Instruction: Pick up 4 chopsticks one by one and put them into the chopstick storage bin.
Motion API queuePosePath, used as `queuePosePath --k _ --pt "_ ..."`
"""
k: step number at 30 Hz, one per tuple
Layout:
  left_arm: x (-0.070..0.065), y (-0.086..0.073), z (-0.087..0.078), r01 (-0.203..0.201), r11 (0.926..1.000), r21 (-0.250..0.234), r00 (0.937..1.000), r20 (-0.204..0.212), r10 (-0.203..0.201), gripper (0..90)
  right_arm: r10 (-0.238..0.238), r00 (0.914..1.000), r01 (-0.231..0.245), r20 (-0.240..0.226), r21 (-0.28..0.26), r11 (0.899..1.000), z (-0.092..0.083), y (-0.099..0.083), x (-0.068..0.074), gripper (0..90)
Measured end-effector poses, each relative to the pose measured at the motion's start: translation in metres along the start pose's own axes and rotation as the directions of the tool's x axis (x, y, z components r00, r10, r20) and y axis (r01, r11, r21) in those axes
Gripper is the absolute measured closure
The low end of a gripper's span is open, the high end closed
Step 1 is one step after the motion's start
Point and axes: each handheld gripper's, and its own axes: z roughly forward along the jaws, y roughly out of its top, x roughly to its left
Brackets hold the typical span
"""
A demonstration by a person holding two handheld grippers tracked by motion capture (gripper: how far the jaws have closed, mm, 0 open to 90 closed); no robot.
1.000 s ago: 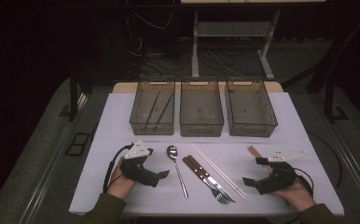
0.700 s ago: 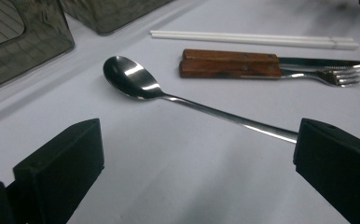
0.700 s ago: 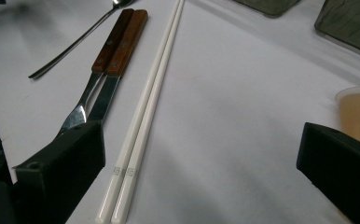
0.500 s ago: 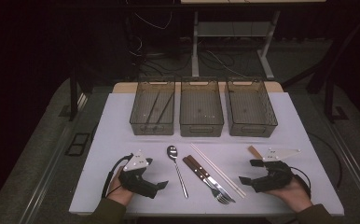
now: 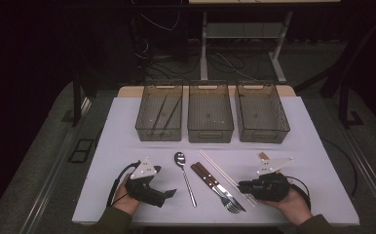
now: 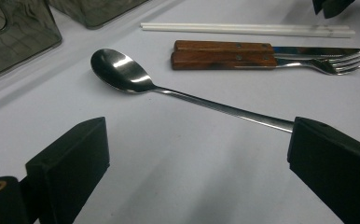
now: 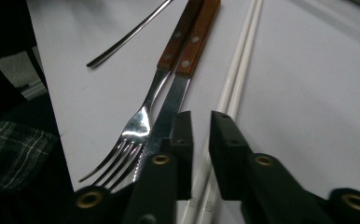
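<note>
between the right gripper's [image 7: 200, 140] jaws, which have just been closing to a narrow slot, the near ends of the white chopsticks [image 7: 234, 88] run up from below; whether the pads already press on them cannot be told, since a sliver of gap shows. just left of those jaws lie the knife [image 7: 169, 112] and the fork [image 7: 131, 135], the knife blade almost touching the left jaw. the likely slip is catching one stick alone, so that its twin rolls off across the counter [image 7: 318, 102], or snagging the blade and dragging the knife along. a thin, smooth stick pinched at its very end could also swivel and droop once lifted.

farther off, the left gripper [image 6: 197, 154] has its jaws spread wide over the spoon [image 6: 122, 72], whose handle runs behind the right jaw; closing there would grip far from the bowl, and the spoon might tip.

beyond both, three bins [image 5: 210, 114] wait; long sticks carried crooked could knock a rim.
</note>
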Motion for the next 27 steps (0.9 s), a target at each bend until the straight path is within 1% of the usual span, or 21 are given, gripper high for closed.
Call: queuePosePath --k 3,10,14,16,21,27 --pt "0.0 0.0 0.0 -0.001 1.0 0.001 1.0 0.002 0.001 4.1 -0.018 0.9997 0.019 -0.014 0.032 0.999 0.004 -0.001 0.004 90.0" --pt "0.0 0.0 0.001 -0.005 1.0 0.004 0.9999 0.01 0.005 4.6 -0.033 0.9993 0.034 -0.02 0.096 0.995 0.007 -0.006 0.01 90.0" --pt "0.0 0.0 0.001 0.001 1.0 0.006 0.9999 0.012 -0.001 4.6 -0.052 0.9987 0.051 0.002 0.139 0.989 0.01 -0.009 0.011 90.0" --pt "0.0 0.0 0.001 0.002 1.0 0.007 0.9999 0.013 -0.002 4.6 -0.048 0.9988 0.048 0.0 0.142 0.989 0.009 -0.009 0.011 90.0" --pt "-0.001 0.0 0.002 0.003 0.9999 0.01 0.9999 0.014 -0.003 4.7 -0.057 0.9983 0.056 0.007 0.149 0.987 0.008 -0.009 0.012 90.0" --pt "-0.001 0.0 0.002 0.003 0.9999 0.012 0.9999 0.015 -0.004 4.6 -0.06 0.9979 0.055 0.026 0.157 0.986 0.006 -0.01 0.009 90.0"
